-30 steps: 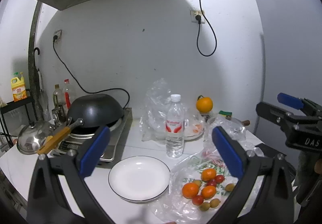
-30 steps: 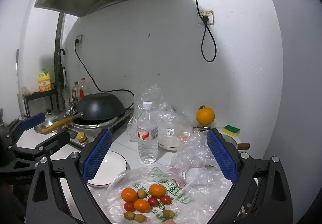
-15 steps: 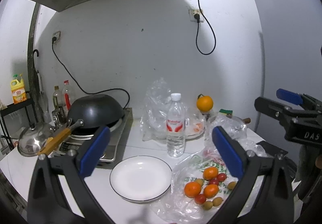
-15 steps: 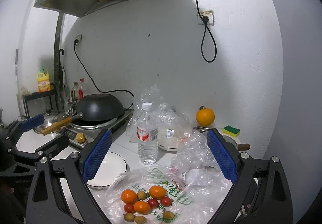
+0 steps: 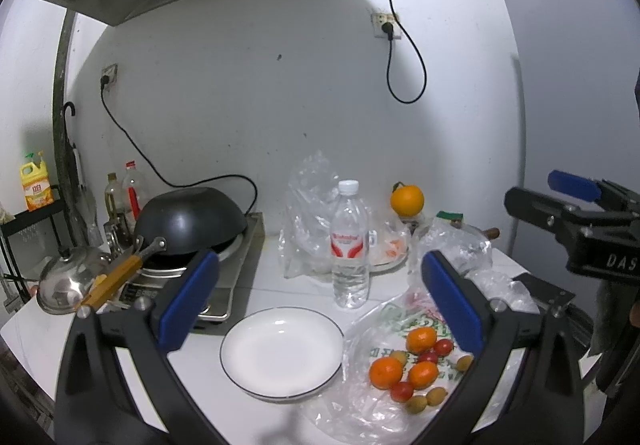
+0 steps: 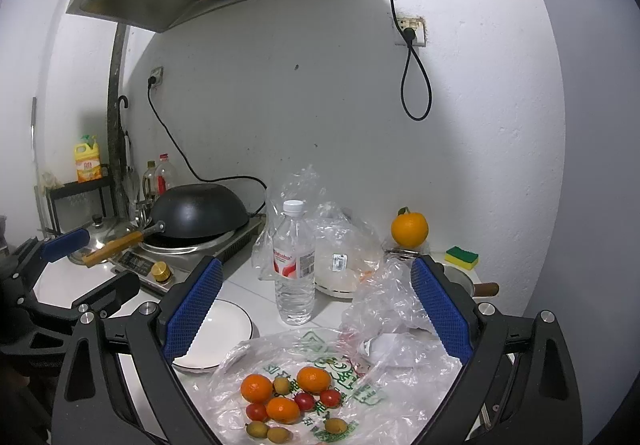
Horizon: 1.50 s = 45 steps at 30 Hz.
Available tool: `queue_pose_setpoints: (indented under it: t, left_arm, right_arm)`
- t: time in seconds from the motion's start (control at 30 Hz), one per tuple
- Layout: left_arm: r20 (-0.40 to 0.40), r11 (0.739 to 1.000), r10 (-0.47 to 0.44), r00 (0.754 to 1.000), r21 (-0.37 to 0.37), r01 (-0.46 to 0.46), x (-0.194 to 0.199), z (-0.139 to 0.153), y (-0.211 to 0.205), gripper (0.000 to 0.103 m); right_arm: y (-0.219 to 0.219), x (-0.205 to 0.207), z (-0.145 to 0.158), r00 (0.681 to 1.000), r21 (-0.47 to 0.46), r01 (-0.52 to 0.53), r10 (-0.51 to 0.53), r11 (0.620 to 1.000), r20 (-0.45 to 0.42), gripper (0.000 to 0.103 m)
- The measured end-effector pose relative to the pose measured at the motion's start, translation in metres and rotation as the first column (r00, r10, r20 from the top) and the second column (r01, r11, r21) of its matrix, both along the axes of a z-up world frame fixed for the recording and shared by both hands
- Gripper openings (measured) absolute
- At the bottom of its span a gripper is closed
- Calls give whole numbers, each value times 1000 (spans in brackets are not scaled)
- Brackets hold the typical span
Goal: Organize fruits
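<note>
Your left gripper (image 5: 320, 297) has drifted slightly left; fruit now sits further right in its view

Largest first: the white counter (image 5: 276, 285), then the empty plate (image 5: 282, 353) at 6 o'clock in the left view, then the plastic bag (image 6: 360, 397) with oranges (image 6: 256, 388), tomatoes and small green fruits lying on it, at 5 o'clock beside the plate. Both your grippers hover wide open, the right gripper (image 6: 316, 313) above the bag. You're still approaching; next, lower onto one orange and close gently

Both the left gripper (image 5: 320, 301) and right gripper (image 6: 316, 309) are black, silver-screwed frames with blue ribbed pads (image 6: 192, 309), white "DAS" lettering at three o'clock.
</note>
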State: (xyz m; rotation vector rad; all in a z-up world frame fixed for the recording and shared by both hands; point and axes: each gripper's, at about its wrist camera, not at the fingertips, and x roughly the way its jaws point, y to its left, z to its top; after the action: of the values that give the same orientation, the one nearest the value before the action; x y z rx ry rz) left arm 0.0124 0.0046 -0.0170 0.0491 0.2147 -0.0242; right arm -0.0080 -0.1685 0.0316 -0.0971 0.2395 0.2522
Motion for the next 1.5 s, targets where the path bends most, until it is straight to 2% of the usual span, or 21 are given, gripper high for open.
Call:
queue_pose_setpoints:
  t: [0.33,1.03,1.5]
  left_arm:
    - [-13,1000,5,1000,-4,-5,2,-3,0,102]
    - [10,1000,-17,1000,4,17,0,1,-5,102]
    - [-20,998,-40,999,44,41,9,-6,-17,101]
  right_arm:
    - [-1,-1,-2,1000,-4,-12,12,1000,1,97]
    - [-5,-3,1,1000,-1,-8,8,1000,3,97]
    - [-13,2,-5,1000,-9,9,-9,1000,-16,97]
